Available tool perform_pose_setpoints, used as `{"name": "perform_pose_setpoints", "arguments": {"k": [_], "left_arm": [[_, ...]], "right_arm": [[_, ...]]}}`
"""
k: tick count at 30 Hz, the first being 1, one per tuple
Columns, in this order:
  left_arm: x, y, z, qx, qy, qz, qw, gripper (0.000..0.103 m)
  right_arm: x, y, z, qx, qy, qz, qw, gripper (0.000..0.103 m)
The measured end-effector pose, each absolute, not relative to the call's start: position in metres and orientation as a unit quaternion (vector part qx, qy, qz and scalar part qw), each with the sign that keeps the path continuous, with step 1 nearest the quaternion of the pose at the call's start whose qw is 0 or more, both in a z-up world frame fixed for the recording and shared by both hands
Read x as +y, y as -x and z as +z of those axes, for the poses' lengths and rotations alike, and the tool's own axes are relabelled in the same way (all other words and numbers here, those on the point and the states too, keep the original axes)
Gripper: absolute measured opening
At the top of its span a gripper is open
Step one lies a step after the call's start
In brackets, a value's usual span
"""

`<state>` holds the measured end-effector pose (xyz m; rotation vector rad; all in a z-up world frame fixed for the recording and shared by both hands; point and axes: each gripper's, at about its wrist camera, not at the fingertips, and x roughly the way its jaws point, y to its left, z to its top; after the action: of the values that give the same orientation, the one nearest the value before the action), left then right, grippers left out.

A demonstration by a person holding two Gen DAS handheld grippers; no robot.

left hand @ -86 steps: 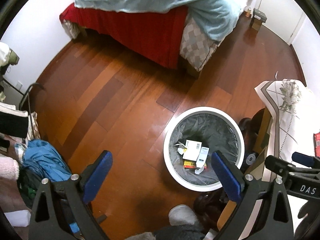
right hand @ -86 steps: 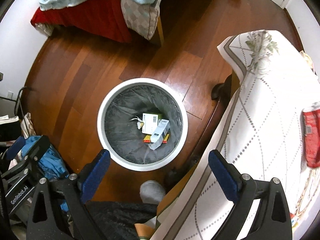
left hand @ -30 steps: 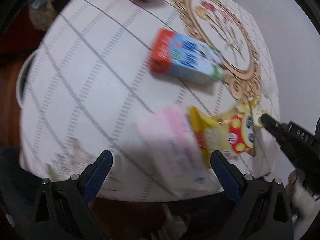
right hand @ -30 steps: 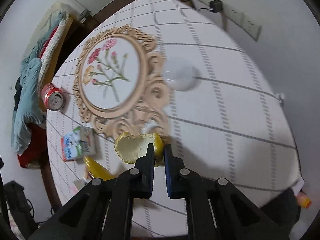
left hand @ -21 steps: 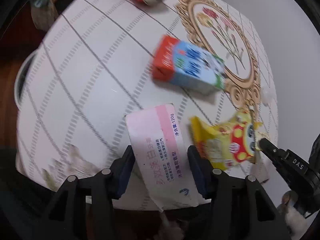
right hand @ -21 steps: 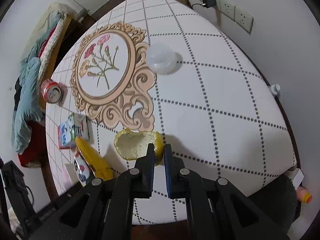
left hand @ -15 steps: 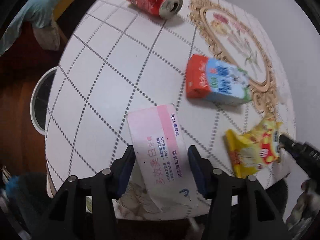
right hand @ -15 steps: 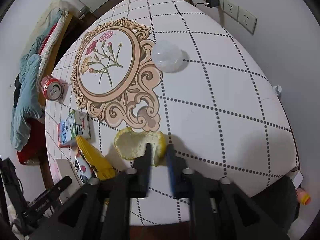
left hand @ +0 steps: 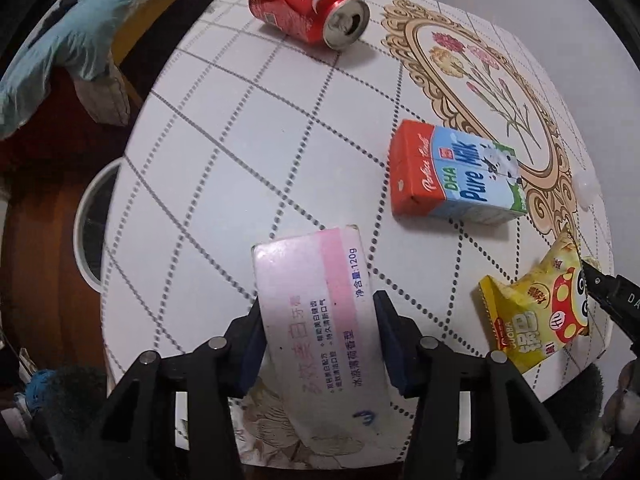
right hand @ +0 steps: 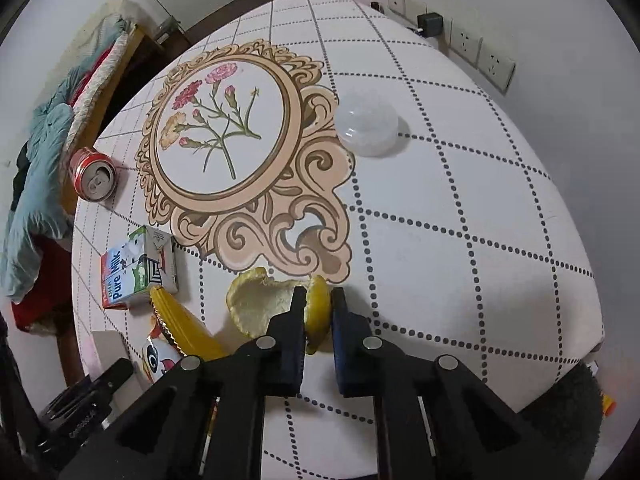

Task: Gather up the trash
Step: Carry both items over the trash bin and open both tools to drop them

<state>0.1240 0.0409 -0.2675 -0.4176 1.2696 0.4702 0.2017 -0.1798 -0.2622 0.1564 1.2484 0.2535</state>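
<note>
Left wrist view: left gripper [left hand: 318, 334] clamped on a pink-and-white toothpaste box [left hand: 320, 328], gripped across its width at the near end, far end jutting forward over the table's [left hand: 224, 184] near edge. Beyond, lying loose on the tablecloth: milk carton [left hand: 456, 174], crushed red can [left hand: 308, 10] on its side, yellow snack bag [left hand: 540, 304] at the right. White rim of the trash bin [left hand: 86, 216] glimpsed on the floor past the table's left edge. Likely risk: long box pivoting or sliding between the pads during a swing toward the bin, given so much overhang.

Right wrist view: right gripper [right hand: 318, 322] closed on one edge of a yellow citrus peel [right hand: 272, 304], rest of the peel curled open to the left, seemingly resting on the cloth. Thin hold on soft rind only; could tear or slip free when lifted. Clear plastic lid [right hand: 368, 124] lying well apart, farther up the table. Snack bag just beside the peel, possibly snagged or dragged on the way out.
</note>
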Motion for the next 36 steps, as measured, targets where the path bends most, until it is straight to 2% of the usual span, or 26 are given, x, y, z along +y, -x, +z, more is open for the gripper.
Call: {"name": "perform_pose_setpoints", "arguments": {"k": [4, 12, 17, 20, 24, 29, 36], "left_arm": [[0.054, -0.111, -0.248, 0.565, 0.179, 0.224, 0.773, 0.047], [0.09, -0.098, -0.178, 0.506, 0.156, 0.248, 0.811, 0.047], [0.141, -0.087, -0.14, 0.472, 0.15, 0.27, 0.826, 0.047], [0.17, -0.076, -0.132, 0.459, 0.15, 0.288, 0.827, 0.047], [0.223, -0.051, -0.129, 0.45, 0.162, 0.32, 0.818, 0.047], [0.294, -0.018, -0.15, 0.454, 0.205, 0.352, 0.792, 0.047], [0.384, 0.026, -0.221, 0.482, 0.313, 0.359, 0.736, 0.047]], "right_arm": [[-0.182, -0.202, -0.252, 0.572, -0.08, 0.119, 0.808, 0.01], [-0.158, -0.211, -0.178, 0.519, -0.071, 0.162, 0.837, 0.01], [-0.085, -0.209, -0.136, 0.501, -0.051, 0.235, 0.831, 0.01], [-0.031, -0.202, -0.13, 0.505, -0.038, 0.282, 0.815, 0.01], [0.056, -0.187, -0.137, 0.513, -0.01, 0.333, 0.791, 0.01], [0.169, -0.166, -0.174, 0.544, 0.034, 0.378, 0.748, 0.01], [0.285, -0.141, -0.239, 0.582, 0.115, 0.4, 0.699, 0.01]]}}
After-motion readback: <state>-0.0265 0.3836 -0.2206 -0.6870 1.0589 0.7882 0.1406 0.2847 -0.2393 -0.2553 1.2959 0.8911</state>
